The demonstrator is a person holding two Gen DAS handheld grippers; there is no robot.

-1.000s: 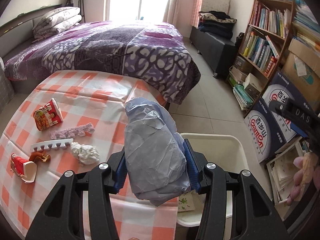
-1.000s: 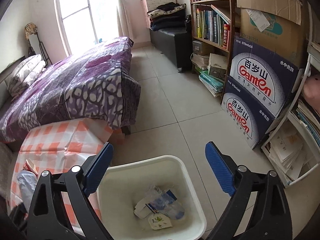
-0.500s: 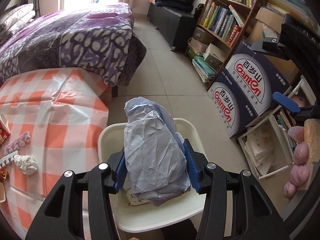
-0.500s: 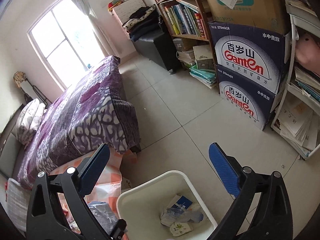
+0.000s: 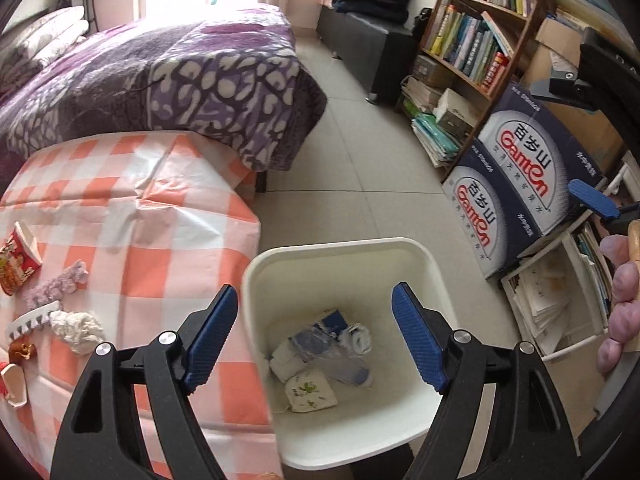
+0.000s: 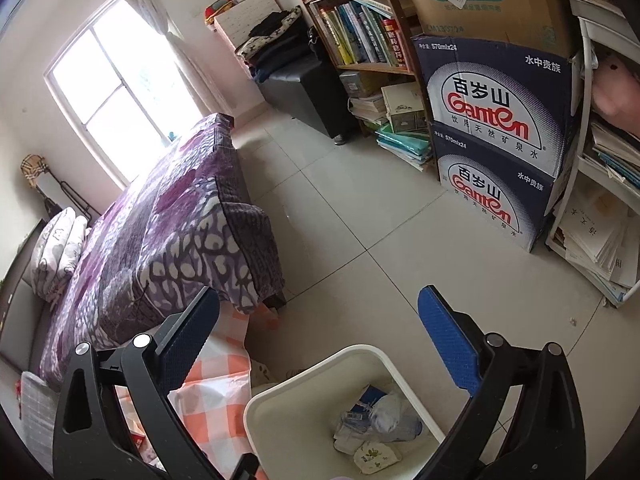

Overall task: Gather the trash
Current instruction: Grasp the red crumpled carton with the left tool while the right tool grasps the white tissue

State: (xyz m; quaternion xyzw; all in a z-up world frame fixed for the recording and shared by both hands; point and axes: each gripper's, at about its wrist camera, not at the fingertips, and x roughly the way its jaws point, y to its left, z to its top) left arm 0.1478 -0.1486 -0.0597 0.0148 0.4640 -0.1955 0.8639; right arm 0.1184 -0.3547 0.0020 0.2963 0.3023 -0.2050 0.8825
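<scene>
We find the left tool (image 5: 314, 336) poised over the white waste bin (image 5: 408, 246), its jaws having just been opening and now standing released with nothing between them. The right tool (image 6: 318, 350) is likewise spread wide and empty, aimed past the bin's far rim at the floor. Collected trash (image 5: 320, 360), wrappers, a crumpled plastic bag and a printed packet, lies at the bottom of the bin. On the checked bench (image 5: 160, 232) beside the bin we note further litter: a red noodle cup (image 5: 16, 258), a wadded tissue (image 5: 78, 330), a white comb-like strip (image 5: 32, 318) and a purple scrap (image 5: 56, 286).

Risks, in our judgement: the bin stands tight against the bench's hanging cloth, so a low swing back could catch the cloth or tip the bin; the tissue and scrap are light and may slip a loose grip.

Limits of view: two items at the bench's left edge are cut off; we cannot separate the individual pieces in the bin; the right tool appears in the left view only as a partial jaw
</scene>
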